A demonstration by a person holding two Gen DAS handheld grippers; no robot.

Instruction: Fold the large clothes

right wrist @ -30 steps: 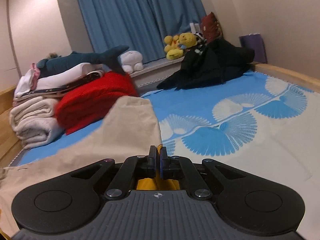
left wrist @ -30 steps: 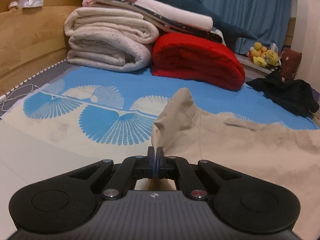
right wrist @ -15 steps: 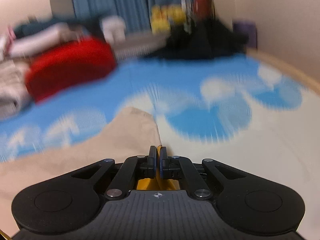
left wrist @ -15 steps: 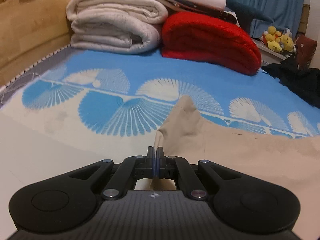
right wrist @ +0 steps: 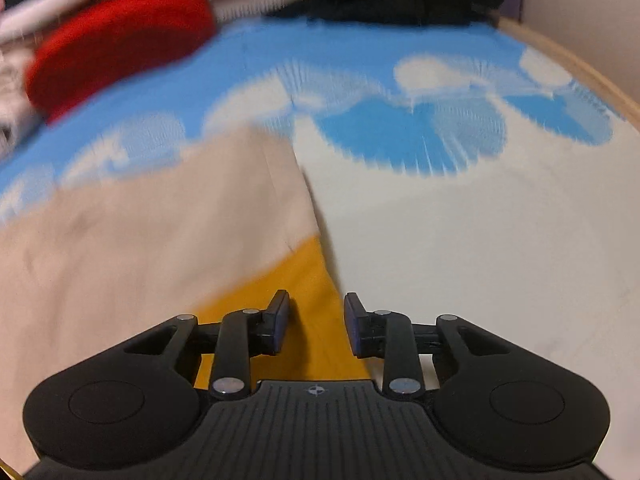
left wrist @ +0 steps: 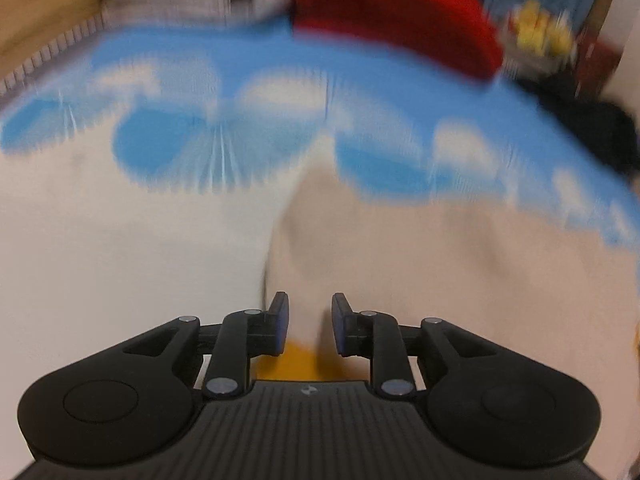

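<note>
Beige garment (left wrist: 440,280) flat; both tongs (left wrist: 308,322) (right wrist: 316,322) tilted down, jaws just parted.

Left gripper (left wrist: 307,322): pitched steeply down toward the bed (left wrist: 120,248), jaws just been opening, now parted with a clear gap; fabric lies beneath, pads not pressing on it. Right gripper (right wrist: 316,324): likewise angled down at the bed, jaws just been opening, gap slightly wider, nothing clamped. Both views motion-blurred.
</note>
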